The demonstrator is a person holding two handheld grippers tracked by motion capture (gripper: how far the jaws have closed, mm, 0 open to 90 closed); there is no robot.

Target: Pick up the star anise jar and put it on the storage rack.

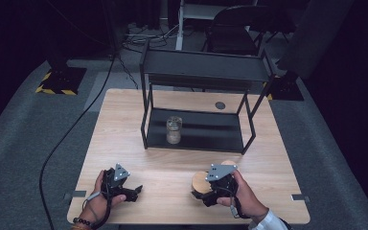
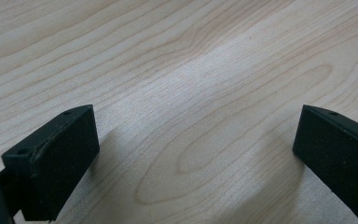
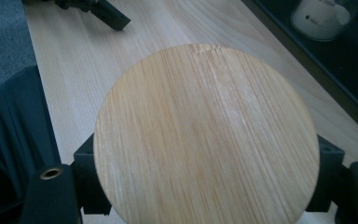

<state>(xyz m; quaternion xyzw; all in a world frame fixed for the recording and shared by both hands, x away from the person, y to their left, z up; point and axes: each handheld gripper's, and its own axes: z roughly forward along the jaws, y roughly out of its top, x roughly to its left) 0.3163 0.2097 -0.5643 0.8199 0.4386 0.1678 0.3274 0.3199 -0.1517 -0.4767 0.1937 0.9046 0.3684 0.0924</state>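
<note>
We held the right tongs (image 3: 205, 186) clamped on a round wooden lid (image 3: 205, 135), its black pads (image 3: 328, 175) pressing the rim from either side, so the disc stood face-on to the right gripper view; in the high view the lid (image 1: 200, 182) sat low over the near right part of the surface (image 1: 172, 172), just left of our right hand (image 1: 242, 194). We judged the grip was taken across the rim so that the flat face stayed free to be set down on a mouth. The left tongs (image 1: 133, 190) rested low at the near left, jaws spread wide and holding nothing, with bare wood grain between the two pads (image 2: 56, 163) in the left gripper view; we read that as a hand kept ready to steady something, well apart from the lid. Beyond both, a glass jar (image 1: 174, 130) stood upright and uncovered on the lower shelf of a black metal rack (image 1: 196, 64) at the far middle of the surface, towards the shelf's left side; in the right gripper view the jar (image 3: 324, 16) showed at the upper right with something pale in it. The lid looked meant for that jar, though we could not tell the fit from here. A dark chair (image 1: 232, 28) stood behind the rack, and a black cable (image 1: 72, 127) ran across the grey floor on the left
</note>
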